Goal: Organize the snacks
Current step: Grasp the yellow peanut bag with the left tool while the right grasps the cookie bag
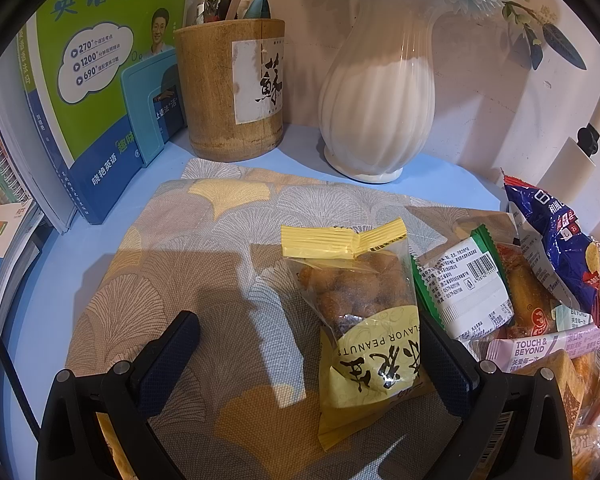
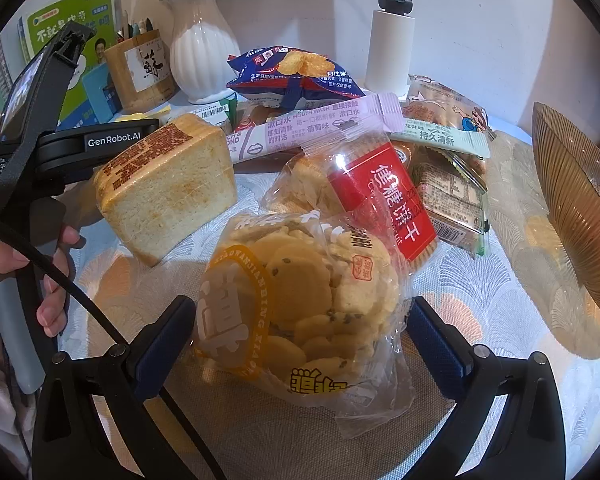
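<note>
Your fan-patterned cloth (image 1: 148, 280) covers the blue desk. On it, your left gripper (image 1: 308, 344) stands spread around the peanut bag (image 1: 364, 320), and your right gripper (image 2: 296, 332) stands spread around the round-cracker bag (image 2: 300, 300).

The peanut bag (image 1: 364, 320) is glossy clear plastic. It lies on a matt woven cloth mat (image 1: 172, 280). The vase (image 1: 376, 96) is smooth glazed ceramic, and the pen holder (image 1: 228, 88) rough wood.

White vase (image 1: 376, 92), bamboo pen holder (image 1: 232, 88) and books (image 1: 88, 80) stand behind.
</note>
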A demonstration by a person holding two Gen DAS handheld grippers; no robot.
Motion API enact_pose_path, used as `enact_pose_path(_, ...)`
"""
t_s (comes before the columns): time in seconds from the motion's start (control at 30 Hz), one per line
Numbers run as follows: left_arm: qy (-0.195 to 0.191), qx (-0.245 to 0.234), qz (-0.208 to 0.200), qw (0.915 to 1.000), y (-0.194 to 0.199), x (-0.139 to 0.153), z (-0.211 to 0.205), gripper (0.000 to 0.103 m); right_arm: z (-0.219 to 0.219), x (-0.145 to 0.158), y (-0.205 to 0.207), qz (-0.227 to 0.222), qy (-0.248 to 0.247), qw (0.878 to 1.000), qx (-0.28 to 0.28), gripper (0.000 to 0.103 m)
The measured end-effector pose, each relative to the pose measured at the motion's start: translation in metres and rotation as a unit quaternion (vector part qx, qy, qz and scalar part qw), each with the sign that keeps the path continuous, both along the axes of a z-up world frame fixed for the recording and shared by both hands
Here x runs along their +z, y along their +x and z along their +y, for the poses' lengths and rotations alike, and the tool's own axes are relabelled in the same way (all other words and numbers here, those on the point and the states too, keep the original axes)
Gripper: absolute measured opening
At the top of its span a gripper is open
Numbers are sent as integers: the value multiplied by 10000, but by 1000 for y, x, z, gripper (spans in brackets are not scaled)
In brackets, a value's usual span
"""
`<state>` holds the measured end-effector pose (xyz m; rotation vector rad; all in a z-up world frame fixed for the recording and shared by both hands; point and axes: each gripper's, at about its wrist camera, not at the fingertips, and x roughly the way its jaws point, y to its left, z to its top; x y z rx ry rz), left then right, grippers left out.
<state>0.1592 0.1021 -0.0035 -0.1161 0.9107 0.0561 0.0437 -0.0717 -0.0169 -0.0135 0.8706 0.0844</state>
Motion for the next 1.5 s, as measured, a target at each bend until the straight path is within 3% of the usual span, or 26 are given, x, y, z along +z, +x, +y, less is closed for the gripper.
enact_pose_path(0.13,0,0,-3,10000,0,0,0,103,-5,5,-7,-188,393,9988,241,99)
enact_pose_path(0.2,-12,15,-33,10000,0,0,0,101,-13,10,-13,-374,747,9959,348,74)
enact_pose_path(0.23,-30,13,-127,9999,-2,2,0,78,-17,10,-15,-404,968,9936,430,72)
enact_pose_path(0.27,-97,-46,-290,9995,-6,6,0,43,-22,11,-16,-442,1167,9912,453,69)
enact_pose_path(0.3,-167,-111,-377,9991,-8,8,0,36,-26,12,-18,-483,1269,9898,442,67)
enact_pose_path(0.43,-410,-117,-483,9979,-10,10,6,35,-40,16,-28,-743,1866,9776,637,53)
enact_pose_path(0.67,-496,-26,-747,9960,-17,17,10,35,-43,20,-35,-900,1948,9745,653,50)
enact_pose_path(0.87,-579,54,-688,9959,-17,15,15,35,-45,21,-36,-967,1949,9738,654,48)
enact_pose_path(0.93,-618,87,-637,9960,-16,13,17,35,-40,17,-28,-791,1896,9764,667,55)
enact_pose_path(1.0,-635,97,-606,9961,-16,12,19,35,-35,11,-21,-532,1801,9797,701,96)
enact_pose_path(1.03,-633,98,-601,9961,-16,12,19,35,-31,9,-19,-451,1707,9819,681,103)
enact_pose_path(1.13,-609,94,-567,9965,-14,11,18,35,-17,4,-13,-210,1252,9897,662,103)
enact_pose_path(1.27,-596,99,-523,9968,-13,9,18,36,16,-1,-11,-61,108,9979,642,103)
enact_pose_path(1.33,-587,95,-525,9968,-13,9,17,36,32,0,-15,-188,-318,9965,754,90)
enact_pose_path(1.43,-586,109,-558,9967,-14,9,17,36,29,4,-20,-313,-38,9955,896,80)
enact_pose_path(1.5,-587,129,-645,9961,-16,11,19,36,14,7,-22,-370,507,9936,943,76)
